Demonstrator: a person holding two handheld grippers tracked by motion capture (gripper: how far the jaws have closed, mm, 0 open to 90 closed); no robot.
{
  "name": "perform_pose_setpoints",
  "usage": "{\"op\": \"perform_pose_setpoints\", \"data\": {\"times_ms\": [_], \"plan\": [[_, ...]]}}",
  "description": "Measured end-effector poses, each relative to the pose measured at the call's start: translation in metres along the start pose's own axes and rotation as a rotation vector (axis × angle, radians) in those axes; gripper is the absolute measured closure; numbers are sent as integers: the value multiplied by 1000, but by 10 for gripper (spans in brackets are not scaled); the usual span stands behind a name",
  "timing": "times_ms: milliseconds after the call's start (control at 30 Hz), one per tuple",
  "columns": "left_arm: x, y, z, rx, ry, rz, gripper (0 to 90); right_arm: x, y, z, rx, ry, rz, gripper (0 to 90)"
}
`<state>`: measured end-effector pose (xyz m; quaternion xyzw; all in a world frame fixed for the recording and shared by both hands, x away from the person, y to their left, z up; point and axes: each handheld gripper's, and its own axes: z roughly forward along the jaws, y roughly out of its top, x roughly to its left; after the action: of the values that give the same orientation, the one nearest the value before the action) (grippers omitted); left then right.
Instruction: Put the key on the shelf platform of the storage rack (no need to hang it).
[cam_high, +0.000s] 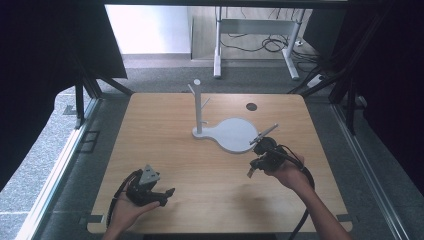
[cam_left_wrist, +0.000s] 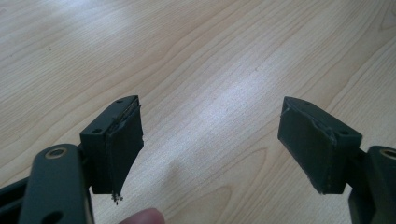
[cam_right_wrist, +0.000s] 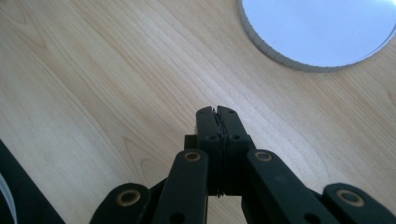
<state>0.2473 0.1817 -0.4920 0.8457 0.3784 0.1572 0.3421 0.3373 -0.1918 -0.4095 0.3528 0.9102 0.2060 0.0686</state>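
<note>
A white stand with a slim upright post (cam_high: 198, 107) and short side pegs rises from a flat round base (cam_high: 235, 134) near the middle of the wooden table (cam_high: 210, 170). My right gripper (cam_high: 258, 146) hovers just off the base's near right edge, jaws shut with nothing between them. In the right gripper view the closed tips (cam_right_wrist: 217, 111) point at bare wood, with the base's rim (cam_right_wrist: 317, 28) ahead to the right. My left gripper (cam_high: 167, 196) sits low at the front left, held in a hand, jaws wide open (cam_left_wrist: 210, 107) over bare wood and holding nothing.
A small dark round hole (cam_high: 251, 106) marks the tabletop behind the stand. Beyond the far edge stands a white desk frame (cam_high: 255, 45) with cables on the floor. Dark curtains hang on both sides.
</note>
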Motion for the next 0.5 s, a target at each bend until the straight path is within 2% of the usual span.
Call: {"op": "perform_pose_setpoints", "data": {"times_ms": [500], "plan": [[1, 0, 1, 4, 1, 3, 224, -17, 22, -2, 2, -8, 24, 897]]}}
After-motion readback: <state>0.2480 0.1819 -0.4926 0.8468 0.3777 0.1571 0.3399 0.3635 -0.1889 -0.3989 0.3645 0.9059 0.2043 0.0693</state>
